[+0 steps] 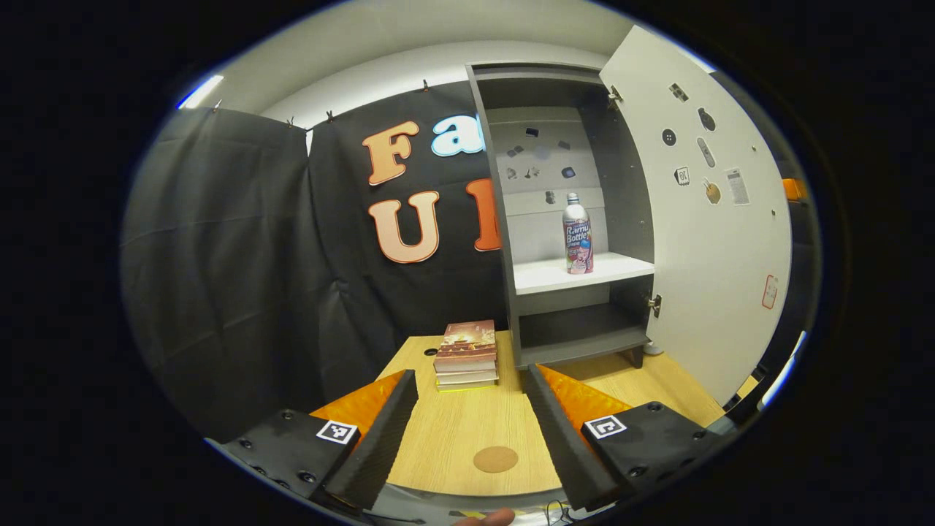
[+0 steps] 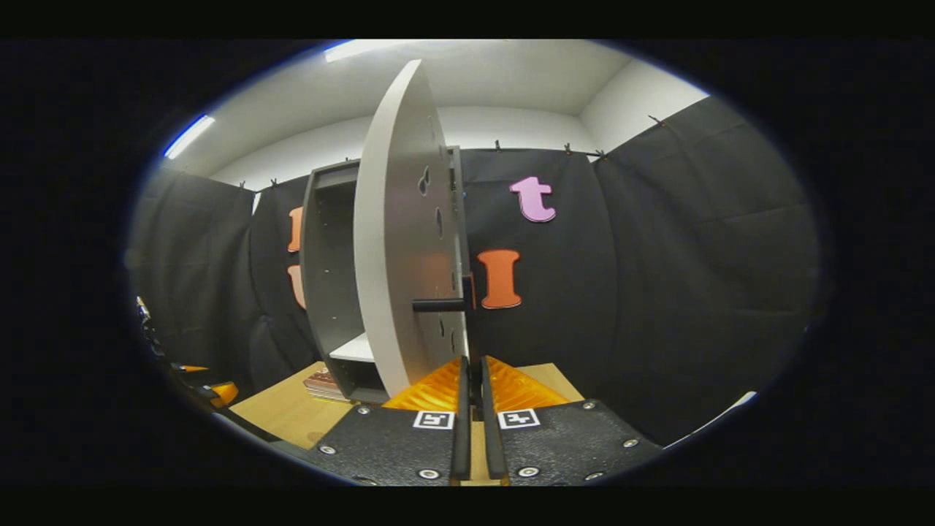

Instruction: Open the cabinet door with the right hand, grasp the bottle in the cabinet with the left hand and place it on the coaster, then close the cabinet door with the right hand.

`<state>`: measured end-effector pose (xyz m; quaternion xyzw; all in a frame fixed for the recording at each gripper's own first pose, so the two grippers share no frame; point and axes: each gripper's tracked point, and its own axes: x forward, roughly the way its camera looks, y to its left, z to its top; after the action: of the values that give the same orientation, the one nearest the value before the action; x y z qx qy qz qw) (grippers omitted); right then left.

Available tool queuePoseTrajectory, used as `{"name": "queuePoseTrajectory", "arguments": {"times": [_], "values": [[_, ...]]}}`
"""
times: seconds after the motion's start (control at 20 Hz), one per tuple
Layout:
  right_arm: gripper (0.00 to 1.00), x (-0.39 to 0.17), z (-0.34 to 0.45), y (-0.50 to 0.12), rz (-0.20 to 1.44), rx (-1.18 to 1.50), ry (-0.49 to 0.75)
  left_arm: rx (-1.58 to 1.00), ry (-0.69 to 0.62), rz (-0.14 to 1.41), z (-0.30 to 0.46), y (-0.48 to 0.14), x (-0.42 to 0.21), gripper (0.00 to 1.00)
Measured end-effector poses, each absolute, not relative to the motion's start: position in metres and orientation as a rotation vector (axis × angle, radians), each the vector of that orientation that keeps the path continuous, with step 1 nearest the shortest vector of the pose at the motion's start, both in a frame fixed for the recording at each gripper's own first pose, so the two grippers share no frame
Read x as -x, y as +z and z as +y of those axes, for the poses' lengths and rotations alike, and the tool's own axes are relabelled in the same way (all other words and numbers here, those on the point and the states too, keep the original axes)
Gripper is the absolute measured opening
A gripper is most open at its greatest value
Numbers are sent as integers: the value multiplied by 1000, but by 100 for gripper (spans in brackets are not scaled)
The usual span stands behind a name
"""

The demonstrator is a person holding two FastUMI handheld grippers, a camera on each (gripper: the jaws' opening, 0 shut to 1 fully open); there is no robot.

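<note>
The grey cabinet (image 1: 504,219) stands at the back of the wooden table, its white door (image 1: 701,234) swung wide open to the right. Upright on the white shelf (image 1: 548,276) inside is a labelled metal bottle (image 1: 577,234). A round brown coaster (image 1: 495,459) lies on the table near the front edge. My left gripper (image 1: 471,374) is open above the table, well short of the cabinet, with the coaster showing between its fingers. In the right gripper view the door (image 2: 398,256) is nearly edge-on with its dark handle (image 2: 438,305) sticking out. My right gripper (image 2: 472,361) is shut and empty, just below and before that handle.
A stack of books (image 1: 467,354) lies on the wooden table (image 1: 453,424) just left of the cabinet's foot. Black cloth walls close in the left and back. Part of a person's finger (image 1: 489,517) shows at the bottom edge of the left gripper view.
</note>
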<state>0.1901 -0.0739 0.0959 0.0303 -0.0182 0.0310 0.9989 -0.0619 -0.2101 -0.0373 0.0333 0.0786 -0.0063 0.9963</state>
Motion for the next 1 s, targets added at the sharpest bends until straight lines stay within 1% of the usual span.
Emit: {"name": "queuePoseTrajectory", "arguments": {"times": [0.05, 0.1, 0.15, 0.25, 0.3, 0.35, 0.45, 0.5, 0.55, 0.6, 0.65, 0.7, 0.75, 0.8, 0.85, 0.9, 0.95, 1.0], "values": [[0, -190, -71, 95, -34, -72, 75, -67, -11, 158, -212, -37, 62, 100], [0, -190, -67, 95, -33, -86, 93, -69, -9, 160, -215, -37, 62, 97], [5, -188, -64, 95, -31, -89, 110, -69, -5, 163, -217, -37, 63, 97], [5, -188, -70, 95, -31, -66, 107, -62, -4, 156, -222, -32, 66, 98], [5, -190, -73, 95, -35, -49, 99, -63, -2, 149, -224, -29, 66, 100], [5, -190, -75, 95, -35, -46, 98, -64, -5, 144, -226, -28, 66, 98], [5, -187, -72, 96, -38, -63, 89, -67, -16, 136, -231, -25, 61, 97], [5, -187, -72, 96, -42, -62, 82, -70, -25, 133, -234, -24, 55, 100], [5, -186, -73, 97, -47, -58, 69, -68, -39, 135, -239, -24, 47, 94], [5, -187, -75, 98, -54, -53, 54, -65, -52, 133, -245, -24, 39, 94], [5, -186, -77, 98, -55, -49, 44, -60, -70, 131, -252, -24, 28, 97], [11, -184, -79, 97, -54, -31, 28, -57, -88, 127, -260, -22, 15, 97], [6, -181, -83, 98, -54, -20, 10, -56, -103, 122, -267, -19, 3, 97], [6, -181, -85, 101, -66, -15, -4, -50, -121, 103, -276, -15, -11, 97], [6, -179, -87, 105, -81, -19, -16, -48, -137, 95, -287, -11, -26, 100], [5, -180, -86, 107, -91, -27, -27, -46, -161, 96, -299, -9, -40, 94], [5, -180, -85, 109, -102, -29, -39, -40, -178, 90, -312, -7, -56, 98], [5, -181, -85, 111, -111, -27, -52, -31, -197, 85, -324, -1, -73, 97]]}}
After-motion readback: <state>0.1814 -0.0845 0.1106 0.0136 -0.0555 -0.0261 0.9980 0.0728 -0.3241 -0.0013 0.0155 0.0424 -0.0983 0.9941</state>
